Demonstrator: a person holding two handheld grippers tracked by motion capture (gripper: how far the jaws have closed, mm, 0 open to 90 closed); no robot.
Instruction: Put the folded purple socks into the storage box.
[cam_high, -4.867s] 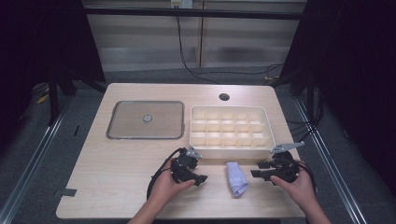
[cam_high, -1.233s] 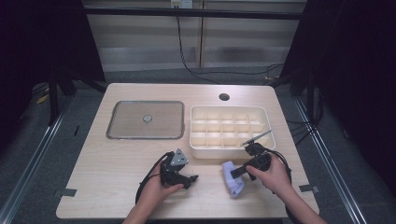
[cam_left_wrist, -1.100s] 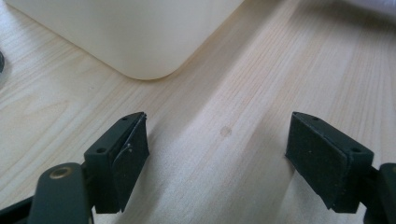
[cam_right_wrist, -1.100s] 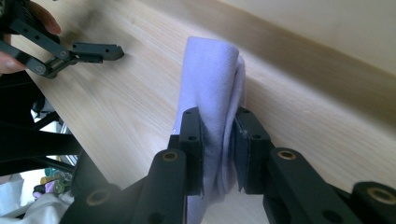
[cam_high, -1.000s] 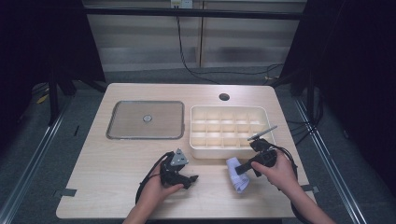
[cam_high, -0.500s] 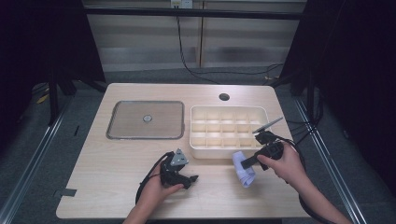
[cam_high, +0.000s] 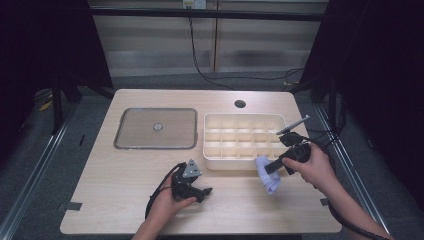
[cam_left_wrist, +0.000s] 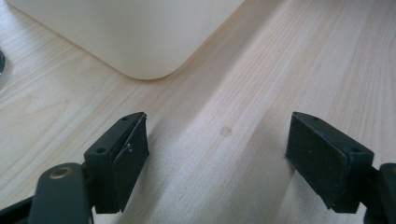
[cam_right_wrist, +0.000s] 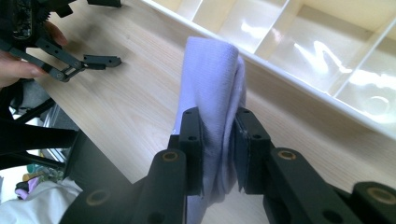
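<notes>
At centre of the right gripper view, the right gripper pinches the lilac cloth, so lift it clear of the divided tray's rim before lowering, while the left gripper rests agape.

No readable text, labels, brands or numbers anywhere: worktop, divided tray, cloth, all unmarked.

High view overhead, far; gripper views close, sharing tray wall.
</notes>
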